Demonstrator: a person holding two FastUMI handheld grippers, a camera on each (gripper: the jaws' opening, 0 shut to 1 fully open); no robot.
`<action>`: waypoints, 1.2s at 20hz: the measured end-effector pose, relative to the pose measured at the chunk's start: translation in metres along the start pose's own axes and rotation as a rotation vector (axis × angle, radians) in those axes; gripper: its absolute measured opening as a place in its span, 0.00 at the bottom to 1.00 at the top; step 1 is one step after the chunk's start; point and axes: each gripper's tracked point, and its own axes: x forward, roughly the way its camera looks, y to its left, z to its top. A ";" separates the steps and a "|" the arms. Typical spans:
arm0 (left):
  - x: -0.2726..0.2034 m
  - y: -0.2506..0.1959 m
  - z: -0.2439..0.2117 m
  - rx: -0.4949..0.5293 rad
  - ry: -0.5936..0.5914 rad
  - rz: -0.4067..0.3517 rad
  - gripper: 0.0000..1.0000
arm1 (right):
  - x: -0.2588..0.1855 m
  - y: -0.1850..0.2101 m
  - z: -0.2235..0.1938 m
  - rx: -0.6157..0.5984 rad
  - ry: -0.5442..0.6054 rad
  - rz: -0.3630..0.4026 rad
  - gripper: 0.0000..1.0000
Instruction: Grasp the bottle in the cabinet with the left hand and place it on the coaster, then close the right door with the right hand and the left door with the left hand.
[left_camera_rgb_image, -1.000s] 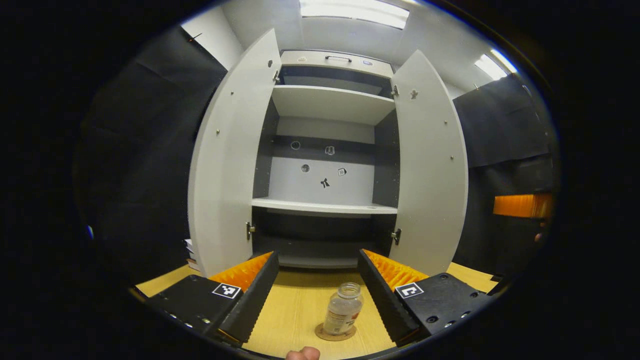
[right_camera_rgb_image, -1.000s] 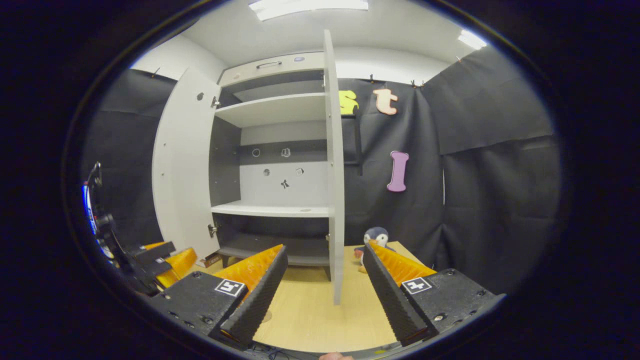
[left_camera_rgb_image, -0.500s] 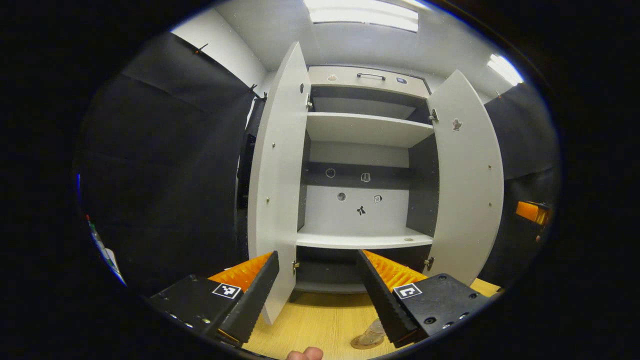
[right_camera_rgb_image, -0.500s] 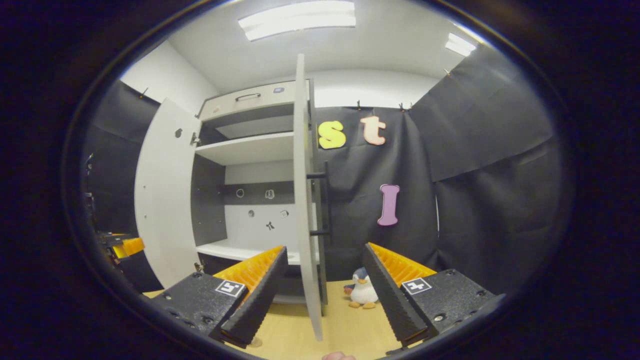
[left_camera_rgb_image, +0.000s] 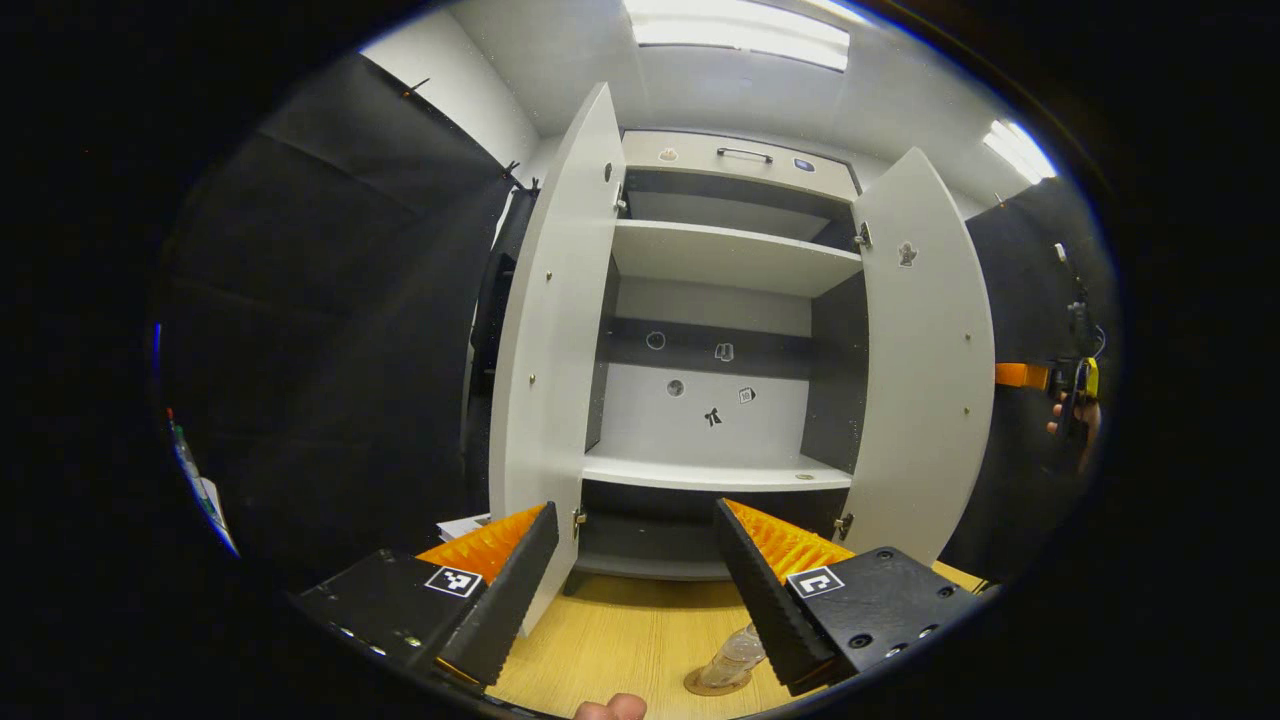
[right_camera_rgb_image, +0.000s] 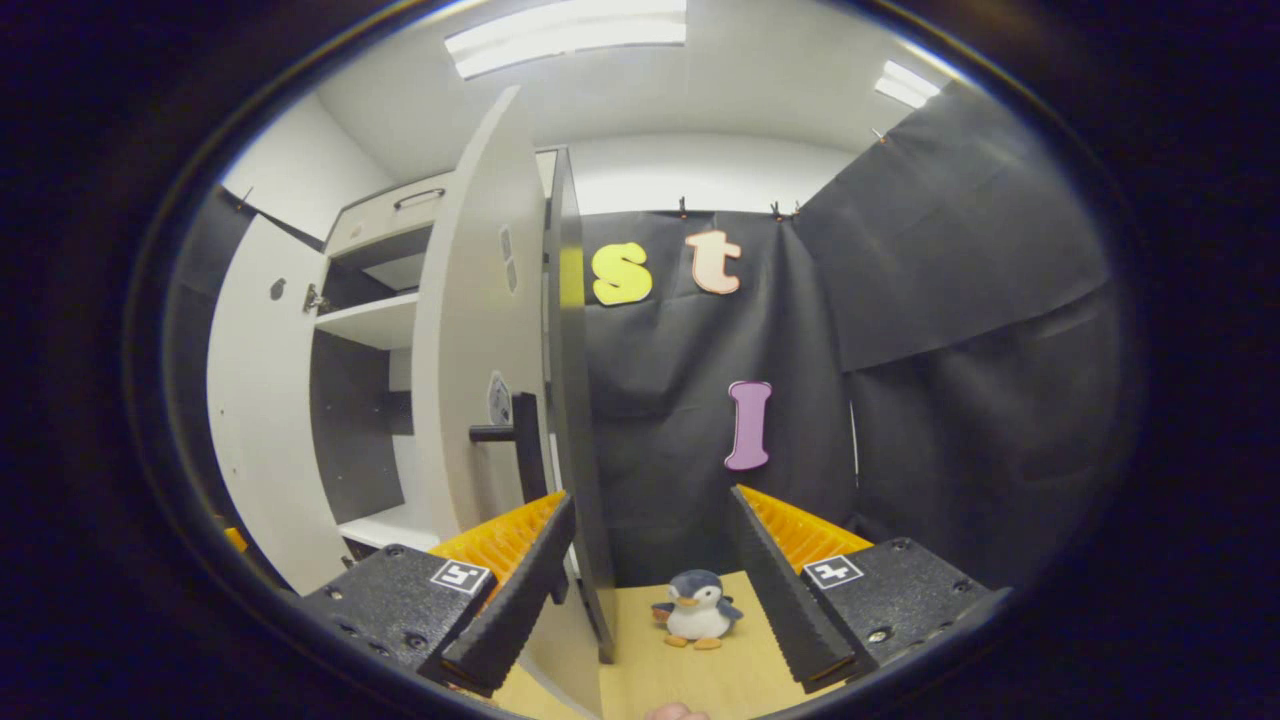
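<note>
My left gripper (left_camera_rgb_image: 632, 590) is spread wide and holding nothing — just tabletop (left_camera_rgb_image: 620, 640) between the fingers. The bottle (left_camera_rgb_image: 735, 655) is standing on the coaster (left_camera_rgb_image: 712, 684) down by my right-hand finger, but that finger covers most of it, so I only catch the lower body and part of the disc. Past that, the cabinet (left_camera_rgb_image: 725, 330) stands open, the left door (left_camera_rgb_image: 550, 350) and right door (left_camera_rgb_image: 925, 350) both swung out, shelves bare apart from a few small stickers on the back panel that I can't make out. Far off at the right edge there's the other gripper (left_camera_rgb_image: 1040, 377) with a hand (left_camera_rgb_image: 1075, 425) on it, tiny and hard to read.

My right gripper (right_camera_rgb_image: 650, 590) is also wide open, gripping nothing. The right door (right_camera_rgb_image: 480, 330) is just beyond my left finger, its dark bar handle (right_camera_rgb_image: 515, 440) sticking out toward me — whether the fingertip touches the door I can't tell. A little plush penguin (right_camera_rgb_image: 697, 621) sits on the table between the fingers, farther back.
</note>
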 end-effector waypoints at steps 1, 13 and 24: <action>0.000 0.000 -0.002 0.005 0.000 0.003 0.90 | 0.002 0.002 -0.001 0.001 0.004 0.004 0.99; -0.005 0.013 -0.009 0.006 0.006 0.029 0.95 | -0.001 0.106 -0.009 -0.076 -0.002 0.196 0.97; -0.014 0.027 -0.007 0.044 0.014 0.059 0.94 | 0.024 0.202 -0.029 -0.092 0.004 0.293 0.98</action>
